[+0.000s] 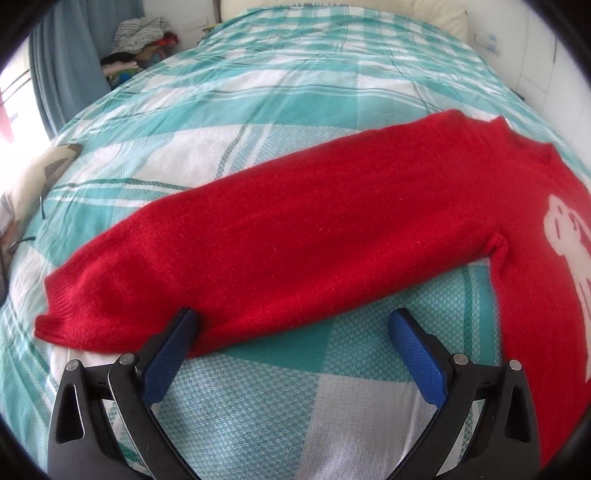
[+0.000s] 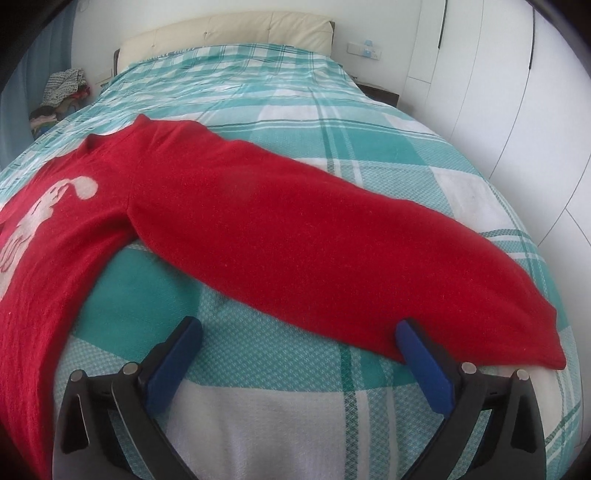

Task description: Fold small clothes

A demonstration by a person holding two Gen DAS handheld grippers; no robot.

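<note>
A red sweater (image 1: 314, 236) with a white figure on its chest lies flat on the bed, sleeves spread out. In the left wrist view its sleeve runs left to a ribbed cuff (image 1: 62, 310). My left gripper (image 1: 293, 325) is open, just in front of that sleeve's lower edge, its left fingertip touching the fabric. In the right wrist view the other sleeve of the sweater (image 2: 314, 236) runs right to its cuff (image 2: 543, 343). My right gripper (image 2: 299, 328) is open, its right fingertip at the sleeve's edge.
The bed has a teal and white plaid cover (image 2: 277, 387). A pile of clothes (image 1: 140, 40) sits beside the bed at the far left. A padded headboard (image 2: 229, 33) is at the far end and white wardrobe doors (image 2: 498, 92) stand at the right.
</note>
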